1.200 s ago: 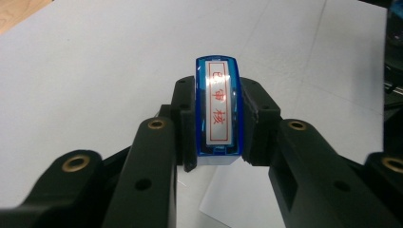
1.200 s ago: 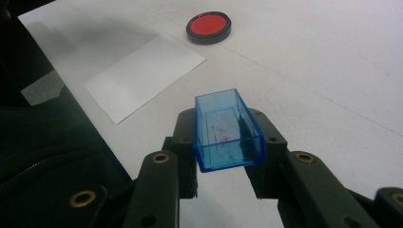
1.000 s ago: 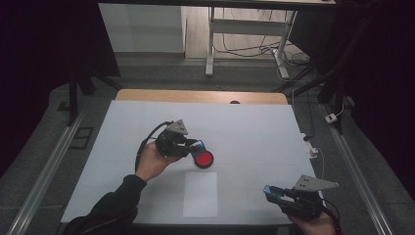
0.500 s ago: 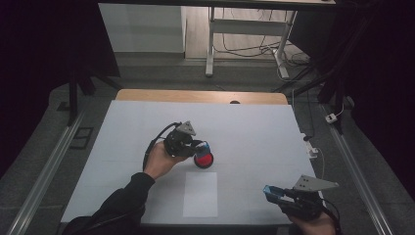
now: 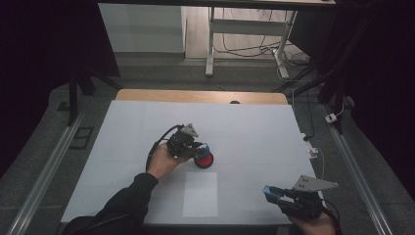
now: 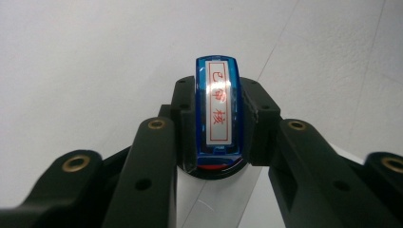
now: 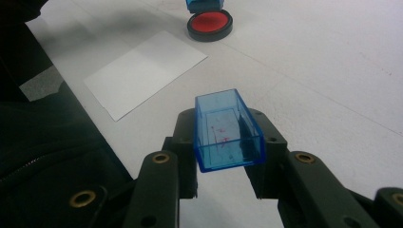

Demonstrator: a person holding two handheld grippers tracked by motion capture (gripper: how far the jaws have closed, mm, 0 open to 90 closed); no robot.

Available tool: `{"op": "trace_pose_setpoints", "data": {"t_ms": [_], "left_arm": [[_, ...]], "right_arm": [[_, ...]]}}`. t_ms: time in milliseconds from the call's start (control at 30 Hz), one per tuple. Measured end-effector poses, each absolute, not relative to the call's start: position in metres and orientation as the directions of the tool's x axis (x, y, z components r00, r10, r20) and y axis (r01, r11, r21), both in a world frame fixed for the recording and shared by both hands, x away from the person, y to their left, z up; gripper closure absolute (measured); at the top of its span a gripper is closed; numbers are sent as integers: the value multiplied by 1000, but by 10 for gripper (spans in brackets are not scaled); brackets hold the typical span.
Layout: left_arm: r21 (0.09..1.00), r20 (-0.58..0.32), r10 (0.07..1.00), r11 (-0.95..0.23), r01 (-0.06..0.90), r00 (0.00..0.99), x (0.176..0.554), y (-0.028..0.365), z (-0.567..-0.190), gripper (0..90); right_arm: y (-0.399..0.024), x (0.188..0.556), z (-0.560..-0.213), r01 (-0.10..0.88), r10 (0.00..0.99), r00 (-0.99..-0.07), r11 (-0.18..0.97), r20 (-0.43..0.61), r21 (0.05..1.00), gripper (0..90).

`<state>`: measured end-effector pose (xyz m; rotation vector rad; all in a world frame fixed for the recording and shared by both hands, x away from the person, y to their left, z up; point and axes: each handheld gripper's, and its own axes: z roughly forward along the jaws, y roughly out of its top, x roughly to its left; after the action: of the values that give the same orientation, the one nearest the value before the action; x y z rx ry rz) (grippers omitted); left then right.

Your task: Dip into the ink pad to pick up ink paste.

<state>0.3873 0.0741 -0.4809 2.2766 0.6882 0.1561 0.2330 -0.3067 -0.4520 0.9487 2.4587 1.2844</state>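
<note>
My left gripper (image 5: 199, 148) is shut on a blue stamp (image 6: 217, 111) with a white label printed in red characters. The stamp stands upright over a round black ink pad with a red face (image 5: 204, 160), whose red shows just under the stamp's base (image 6: 218, 167). I cannot tell whether the two touch. My right gripper (image 5: 270, 191) rests near the table's front right edge. It is shut on a clear blue stamp cap (image 7: 227, 130) that lies open-side up and has faint red marks inside. From there the ink pad (image 7: 209, 23) is far ahead.
A white sheet of paper (image 5: 200, 194) lies flat near the front edge, between the two hands, and the right gripper view has it (image 7: 145, 71) at its left. The white table top (image 5: 254, 127) ends in a wooden strip at the back. A dark sleeve (image 7: 43, 142) is at the left.
The left hand has moved right and down, bringing the stamp from beside the ink pad to over it. The right hand and the cap have stayed still.
</note>
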Motion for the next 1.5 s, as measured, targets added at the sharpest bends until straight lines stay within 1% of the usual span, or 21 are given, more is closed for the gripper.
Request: {"op": "trace_pose_setpoints", "data": {"t_ms": [267, 433, 633, 967, 1200, 1500], "left_arm": [[682, -96, 525, -584, 440, 846, 389, 72, -487, 706], [673, -82, 532, -594, 440, 843, 389, 70, -489, 706], [657, -105, 548, -588, 471, 830, 391, 68, -489, 708], [650, -101, 551, -594, 474, 829, 391, 67, -489, 711], [644, -77, 557, -605, 467, 827, 388, 63, -488, 712], [637, -10, 557, -637, 434, 831, 381, 57, -487, 712]], "right_arm": [[-306, 233, -452, 445, 628, -771, 417, 102, 793, 680], [-306, 233, -452, 444, 628, -772, 419, 101, 792, 680], [-306, 233, -452, 445, 627, -772, 420, 101, 791, 680], [-305, 233, -452, 446, 628, -772, 426, 98, 787, 680], [-305, 233, -452, 444, 627, -773, 429, 95, 786, 680], [-304, 232, -452, 441, 622, -778, 442, 87, 781, 680]]}}
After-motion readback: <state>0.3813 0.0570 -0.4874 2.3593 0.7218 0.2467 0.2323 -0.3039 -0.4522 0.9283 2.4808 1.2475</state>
